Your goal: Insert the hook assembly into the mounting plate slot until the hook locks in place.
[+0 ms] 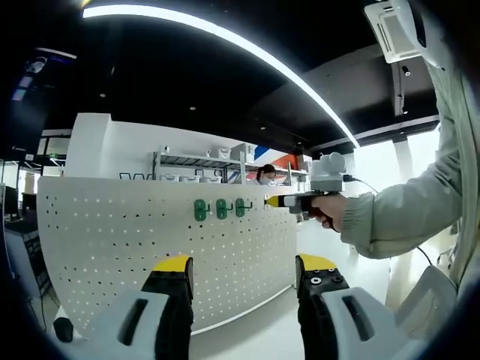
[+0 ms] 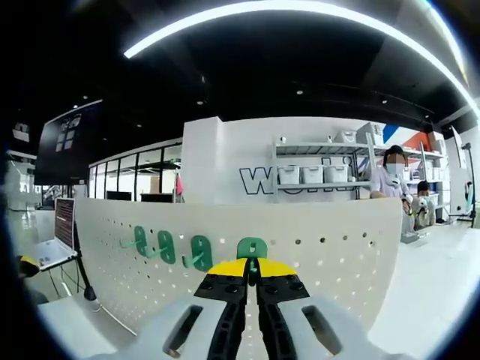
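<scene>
The right gripper (image 2: 251, 271) pinches a green hook (image 2: 252, 250) against the pegboard (image 2: 337, 247). The left gripper (image 1: 244, 270) gapes wide, holding nothing.

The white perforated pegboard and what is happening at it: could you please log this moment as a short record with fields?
Board: white perforated pegboard, upright
Hooks mounted: three green plastic hooks in a row near its top edge
Hook in work: fourth green plastic hook, at the board, right of the row in the right gripper view
Right tongs: shut on that fourth hook, at the board's top edge
Left tongs: open, empty, back from the board
Background: metal shelving with white bins
</scene>
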Action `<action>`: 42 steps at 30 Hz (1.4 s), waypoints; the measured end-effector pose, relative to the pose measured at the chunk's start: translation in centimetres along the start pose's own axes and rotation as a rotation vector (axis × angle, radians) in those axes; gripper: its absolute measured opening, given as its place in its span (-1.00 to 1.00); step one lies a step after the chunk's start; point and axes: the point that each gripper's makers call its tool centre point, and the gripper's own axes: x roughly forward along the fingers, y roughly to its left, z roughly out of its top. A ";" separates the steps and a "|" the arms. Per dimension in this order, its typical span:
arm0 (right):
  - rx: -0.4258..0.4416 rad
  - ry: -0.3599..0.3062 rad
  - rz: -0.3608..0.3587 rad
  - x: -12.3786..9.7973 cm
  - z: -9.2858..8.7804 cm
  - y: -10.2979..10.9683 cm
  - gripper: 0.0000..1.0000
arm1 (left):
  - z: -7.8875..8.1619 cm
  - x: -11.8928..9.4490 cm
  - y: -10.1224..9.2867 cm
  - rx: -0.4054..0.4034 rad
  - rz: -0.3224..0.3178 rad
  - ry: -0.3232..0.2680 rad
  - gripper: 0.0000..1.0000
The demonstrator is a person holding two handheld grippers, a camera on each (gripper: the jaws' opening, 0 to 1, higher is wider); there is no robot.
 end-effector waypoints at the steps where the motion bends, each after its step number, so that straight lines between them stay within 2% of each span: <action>1: 0.000 0.000 0.000 0.0 0.0 0.0 -0.98 | 0.0 0.0 0.0 -0.001 0.000 0.001 0.14; 14: 0.004 0.011 0.002 1.1 -0.7 0.3 -0.98 | -0.3 0.0 0.1 -0.004 0.002 0.006 0.14; 32: -0.010 -0.002 -0.005 2.0 -0.4 0.6 -0.98 | -0.4 -0.1 0.5 -0.010 0.011 0.008 0.13; 38: -0.033 -0.001 -0.015 2.2 -0.5 0.6 -0.98 | -0.4 -0.2 1.0 -0.014 0.024 0.007 0.13; 42: -0.094 -0.011 -0.030 2.4 -0.4 0.8 -0.98 | -0.5 -0.3 1.1 -0.017 0.026 0.007 0.13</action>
